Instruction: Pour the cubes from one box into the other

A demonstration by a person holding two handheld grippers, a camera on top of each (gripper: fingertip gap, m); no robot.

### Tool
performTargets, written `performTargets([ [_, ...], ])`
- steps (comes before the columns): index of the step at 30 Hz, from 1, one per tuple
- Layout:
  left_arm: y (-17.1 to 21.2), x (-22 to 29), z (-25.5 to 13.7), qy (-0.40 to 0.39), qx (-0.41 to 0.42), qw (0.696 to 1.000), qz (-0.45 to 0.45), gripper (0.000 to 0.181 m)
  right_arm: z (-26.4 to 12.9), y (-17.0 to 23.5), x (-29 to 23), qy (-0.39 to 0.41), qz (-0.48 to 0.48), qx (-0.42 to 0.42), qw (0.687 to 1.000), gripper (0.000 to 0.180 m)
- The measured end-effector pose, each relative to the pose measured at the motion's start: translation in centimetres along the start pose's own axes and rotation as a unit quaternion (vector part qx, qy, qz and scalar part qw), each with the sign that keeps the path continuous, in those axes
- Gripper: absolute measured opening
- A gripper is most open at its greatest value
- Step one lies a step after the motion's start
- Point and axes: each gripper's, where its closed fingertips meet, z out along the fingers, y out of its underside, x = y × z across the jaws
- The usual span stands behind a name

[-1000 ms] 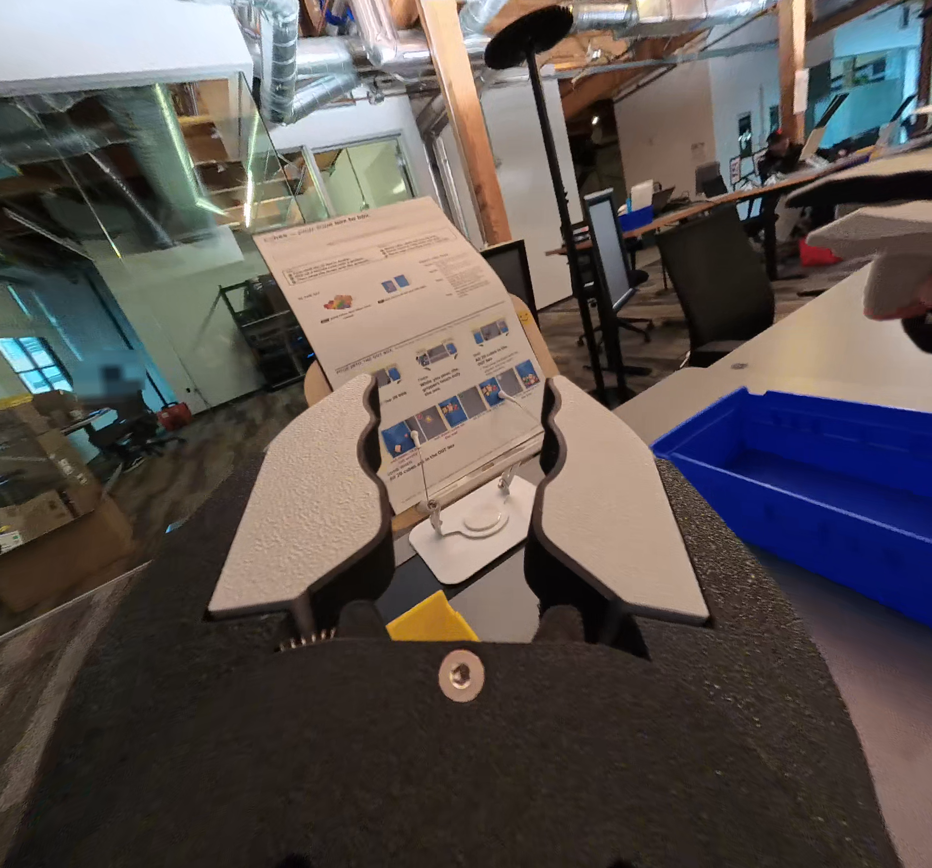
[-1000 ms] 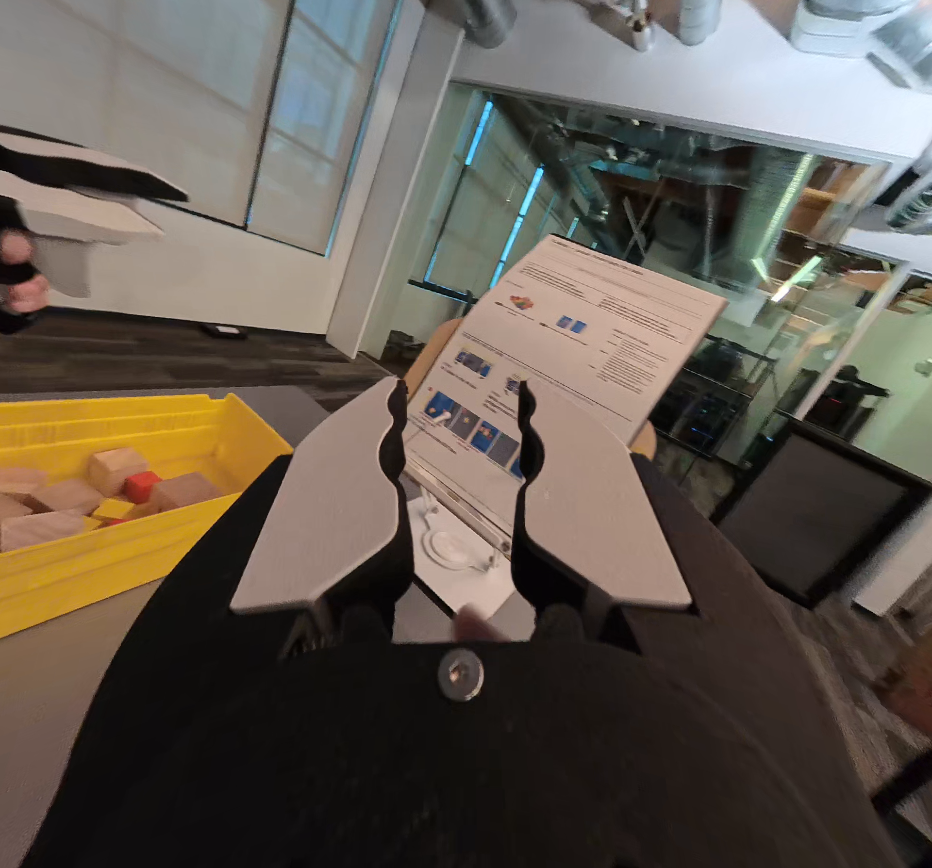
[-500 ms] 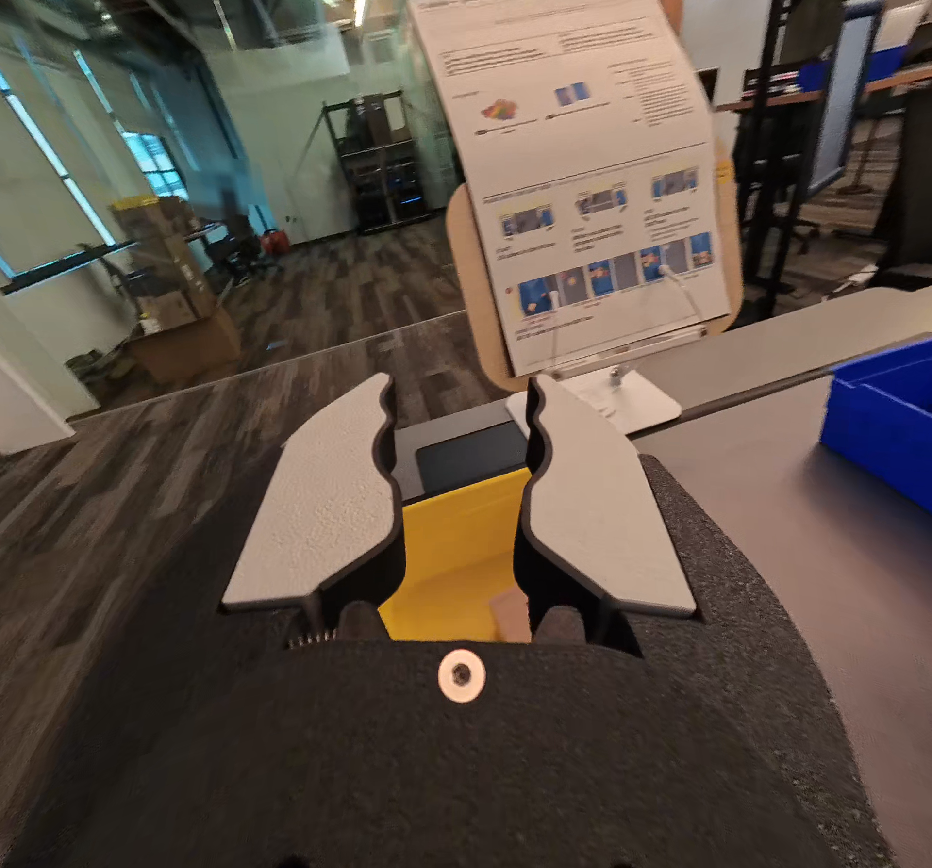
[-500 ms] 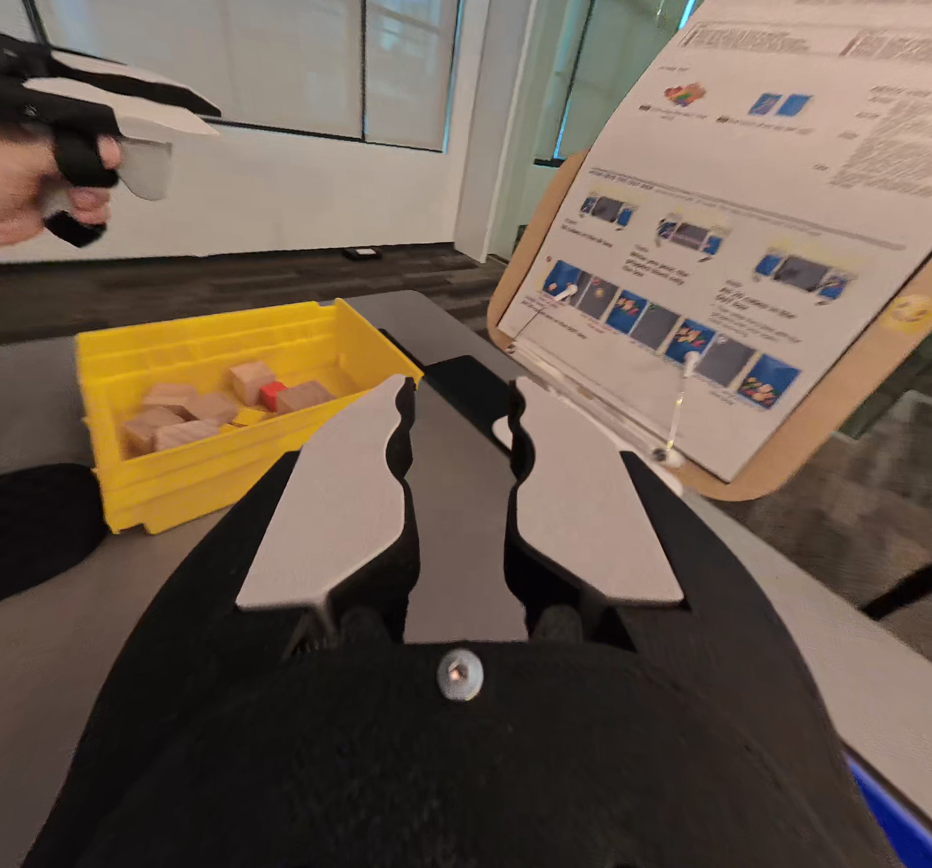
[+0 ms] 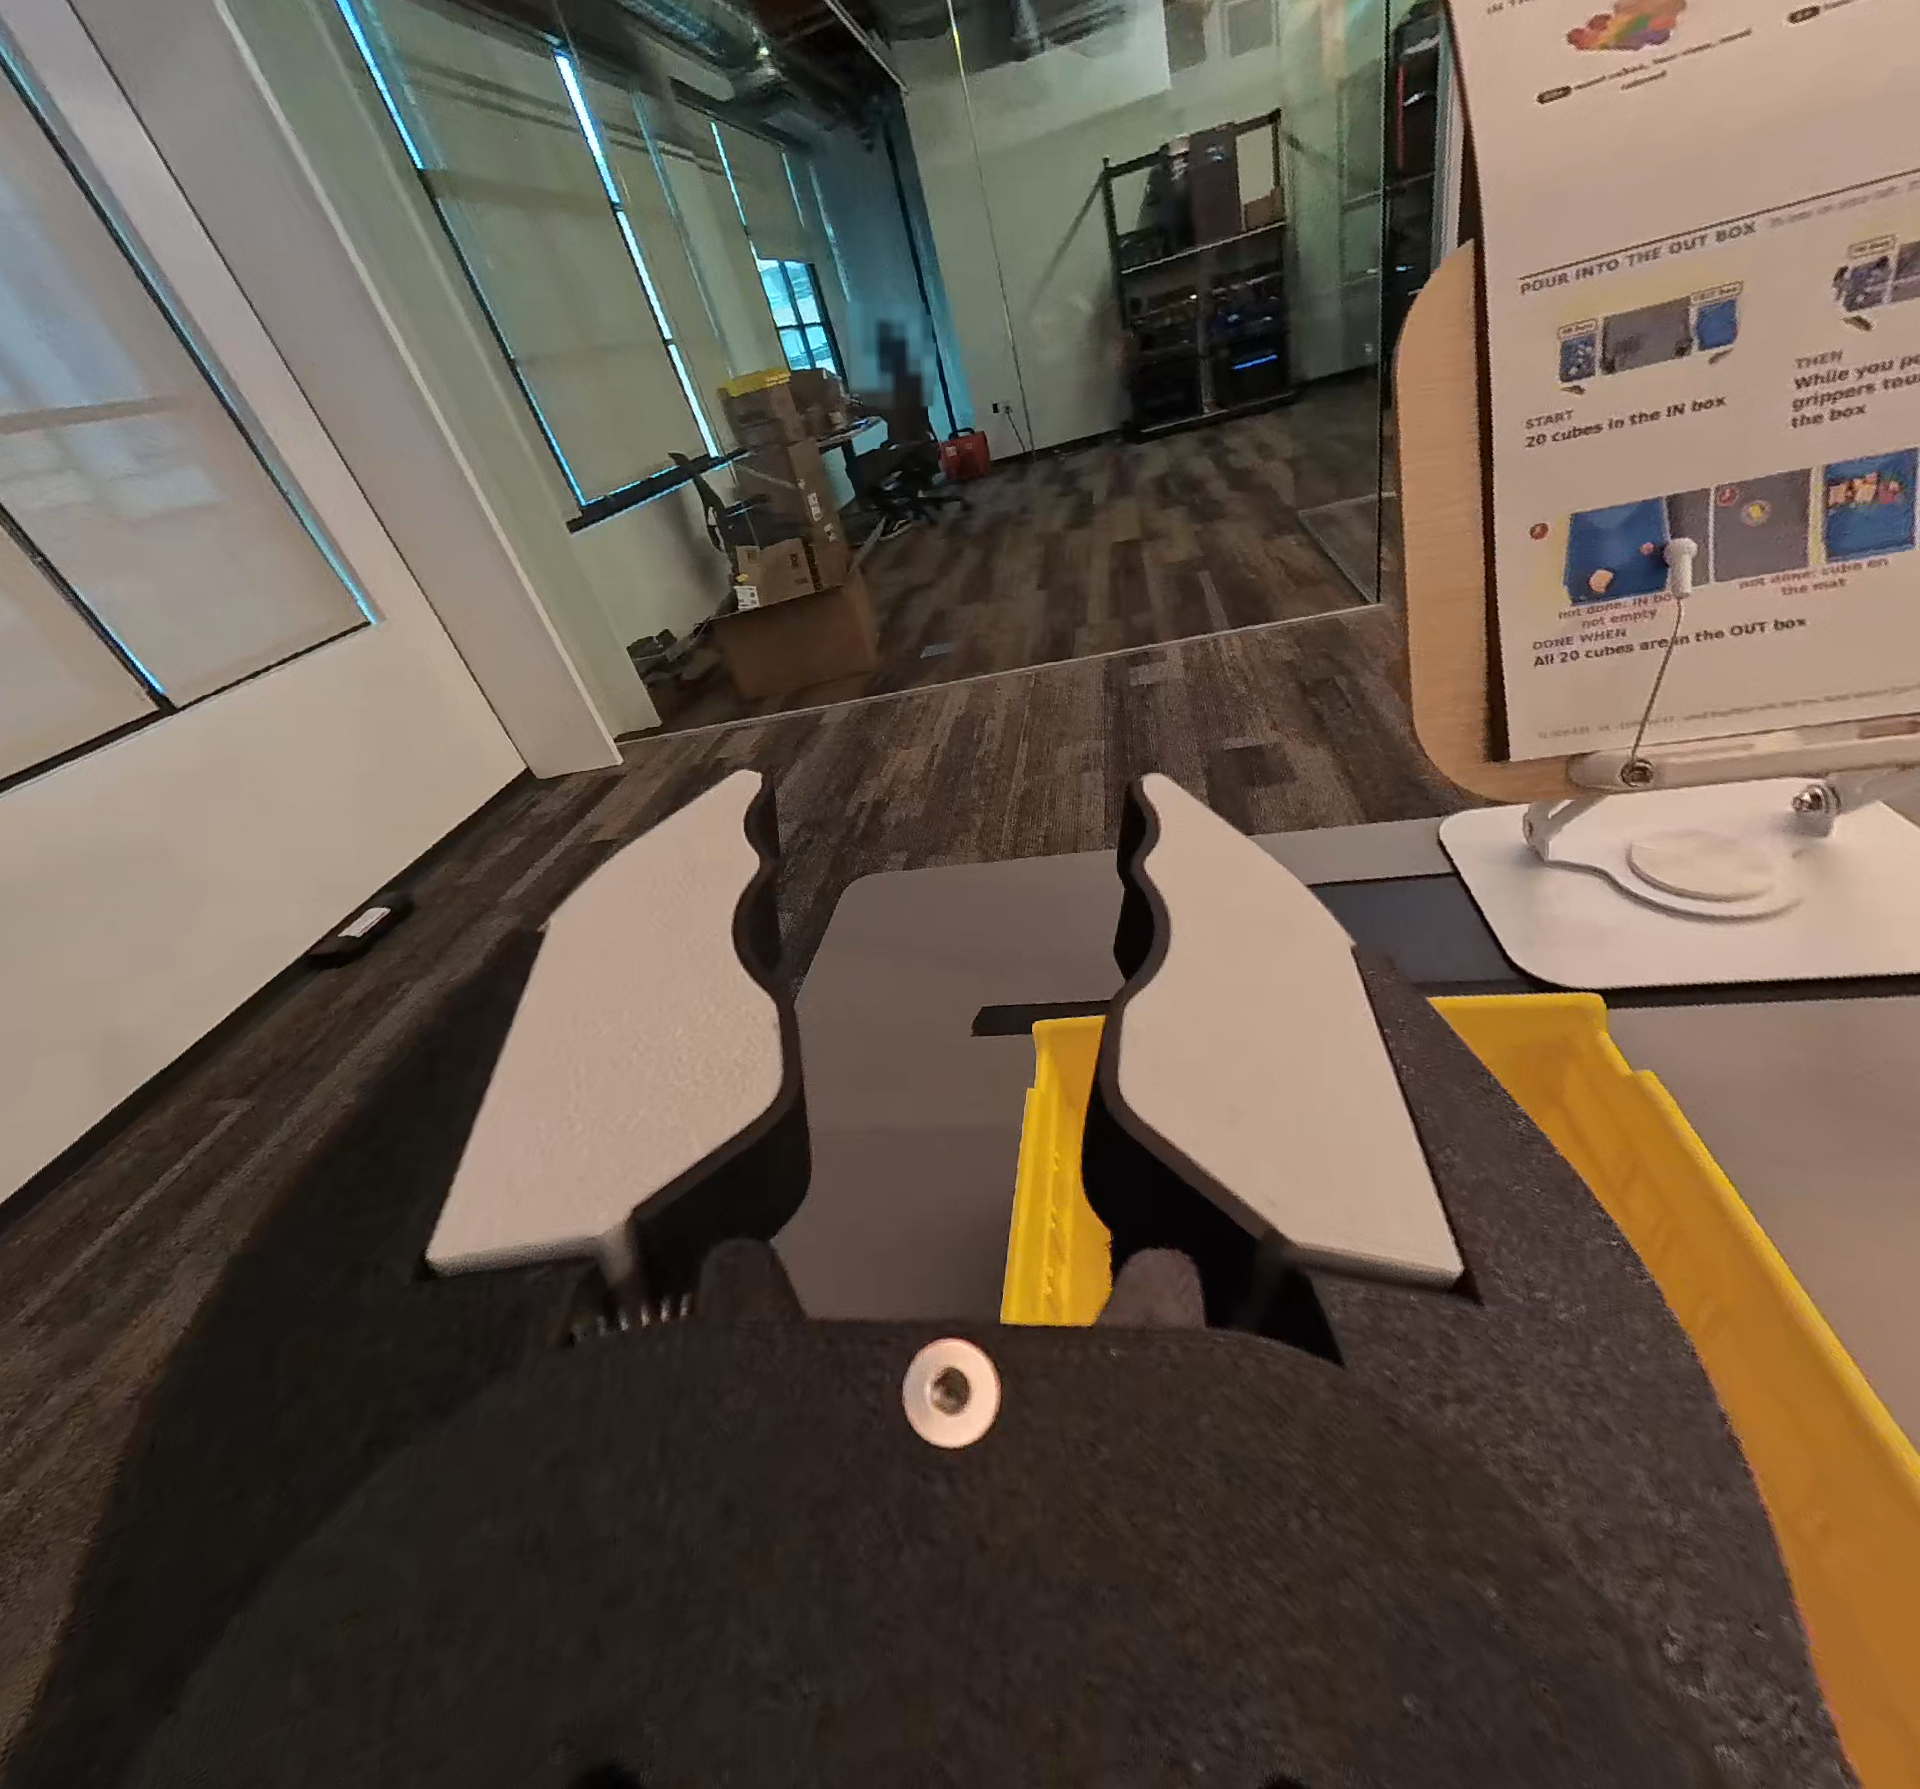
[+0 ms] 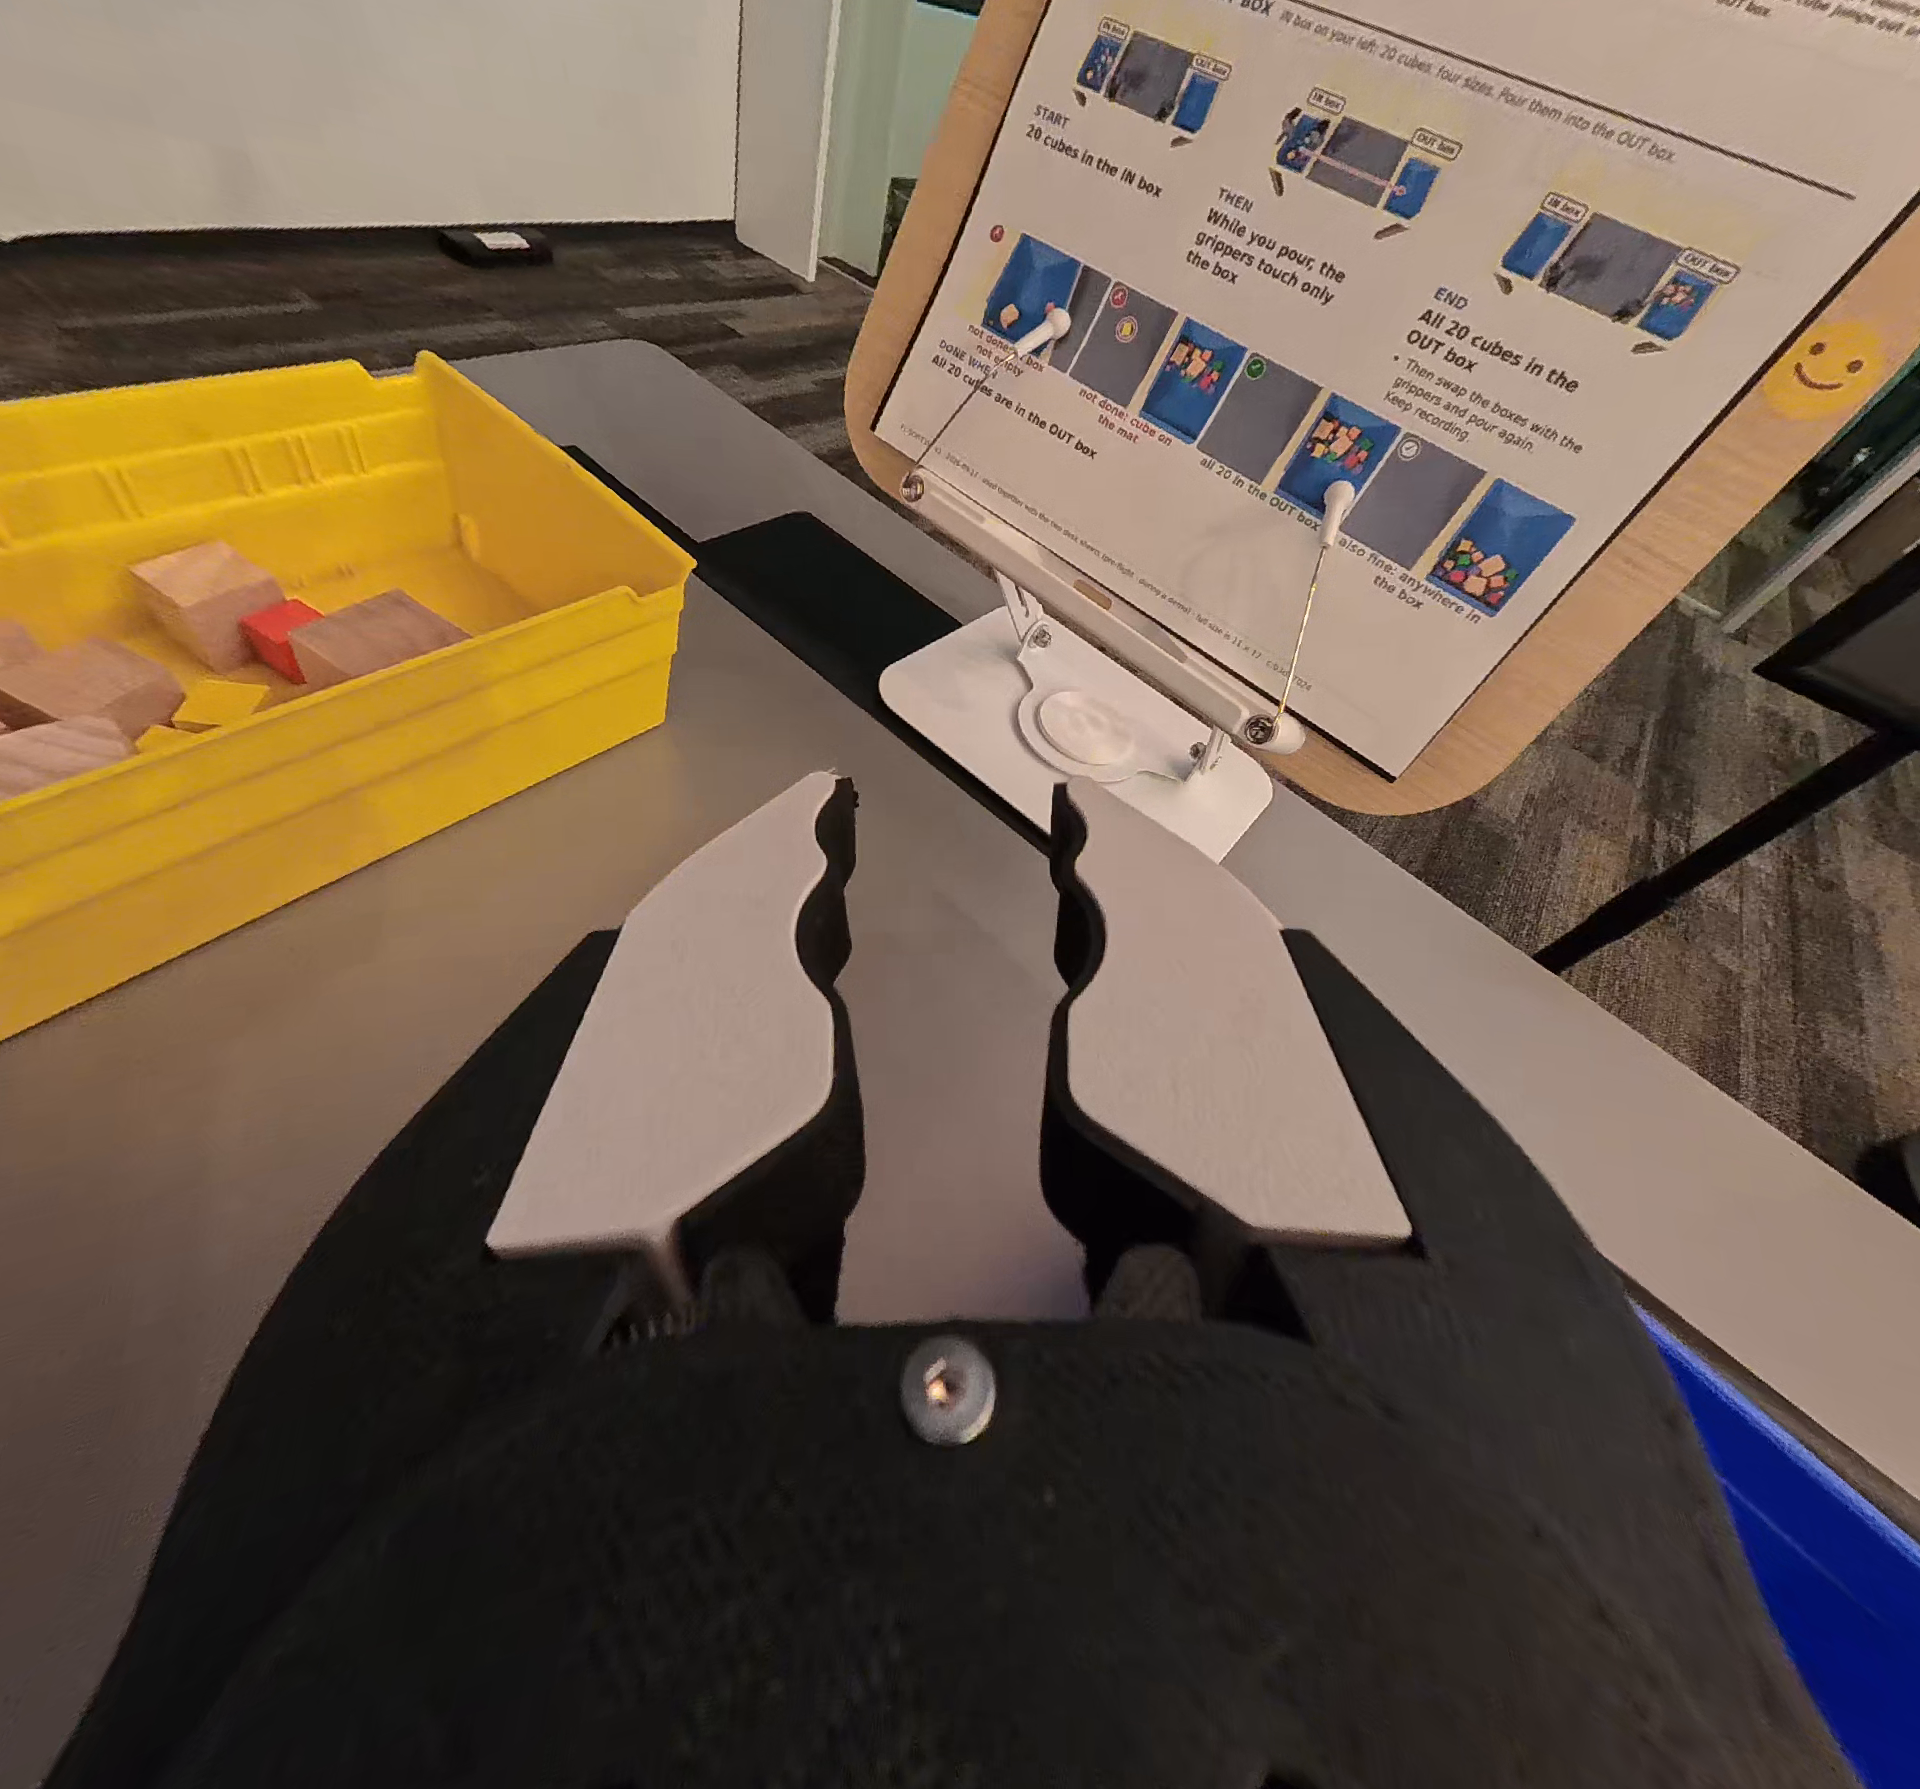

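Left tool [image 5: 945, 908] lowered beside yellow box [image 5: 1049, 1168], jaws wider than before

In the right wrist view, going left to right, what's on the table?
Yellow plastic box holding wooden cubes → white metal stand base → wooden board with printed instruction sheet → blue plastic box.

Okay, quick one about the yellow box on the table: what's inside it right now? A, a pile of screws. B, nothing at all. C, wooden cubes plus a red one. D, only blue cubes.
C: the right wrist view shows the yellow box holding several plain wooden cubes and one small red cube lying among them.
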Motion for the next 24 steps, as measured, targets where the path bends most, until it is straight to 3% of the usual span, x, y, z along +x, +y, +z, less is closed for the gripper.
performTargets([
  [14, 0.7, 0.3, 0.6, 0.001, -0.012, 1.0, -0.008, 0.063, -0.3, 0.9, 1.7, 0.057, -0.035, -0.033, 0.997, 0.035],
  [24, 3.5, 1.2, 1.2, 0.048, -0.092, 0.995, 0.004, 0.061, -0.5, 1.4, 3.0, 0.107, -0.068, -0.055, 0.99, 0.035],
])
